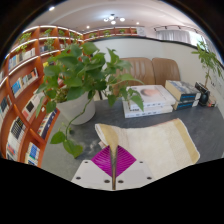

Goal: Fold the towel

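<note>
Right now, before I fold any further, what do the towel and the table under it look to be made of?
The towel looks like soft woven cloth, cream and matte: it drapes and bends up where the tongs pinch its near edge. The table looks hard and smooth, a grey matte top, perhaps laminate or painted board; the view leaves that open.

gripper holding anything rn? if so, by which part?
Yes: the gripper is shut on the cream towel, pinching its near edge between the pink pads; the rest lies spread on the grey table.
</note>
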A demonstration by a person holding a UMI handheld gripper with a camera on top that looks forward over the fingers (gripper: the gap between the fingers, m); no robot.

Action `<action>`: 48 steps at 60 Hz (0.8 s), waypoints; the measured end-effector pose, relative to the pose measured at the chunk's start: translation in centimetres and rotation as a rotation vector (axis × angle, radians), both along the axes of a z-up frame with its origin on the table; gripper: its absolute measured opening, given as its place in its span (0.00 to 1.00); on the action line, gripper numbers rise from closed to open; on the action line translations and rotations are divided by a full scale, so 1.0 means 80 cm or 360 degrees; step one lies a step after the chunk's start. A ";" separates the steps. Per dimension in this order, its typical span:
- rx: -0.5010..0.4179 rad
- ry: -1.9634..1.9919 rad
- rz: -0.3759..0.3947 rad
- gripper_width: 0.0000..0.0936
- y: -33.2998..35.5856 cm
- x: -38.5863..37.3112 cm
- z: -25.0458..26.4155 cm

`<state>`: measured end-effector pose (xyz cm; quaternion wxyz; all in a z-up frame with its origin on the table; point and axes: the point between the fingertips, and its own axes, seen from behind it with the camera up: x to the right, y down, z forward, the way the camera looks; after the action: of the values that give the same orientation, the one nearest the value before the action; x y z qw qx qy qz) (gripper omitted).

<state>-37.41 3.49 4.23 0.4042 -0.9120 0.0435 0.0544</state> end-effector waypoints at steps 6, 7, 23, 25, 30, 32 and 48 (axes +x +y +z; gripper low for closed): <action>0.0053 0.0084 -0.0080 0.03 0.012 0.061 0.053; 0.0055 0.0094 -0.0092 0.03 0.013 0.073 0.060; 0.0069 -0.0164 -0.0245 0.14 0.024 0.284 0.057; 0.0061 -0.0212 -0.0250 0.20 0.023 0.307 0.048; 0.0033 -0.0300 -0.0251 0.45 0.017 0.352 0.025; 0.0034 -0.0321 -0.0239 0.53 0.016 0.365 0.020; 0.0140 -0.0169 -0.0195 0.86 -0.042 0.387 0.108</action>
<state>-6.47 0.13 12.87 0.4482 -0.8906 0.0754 -0.0169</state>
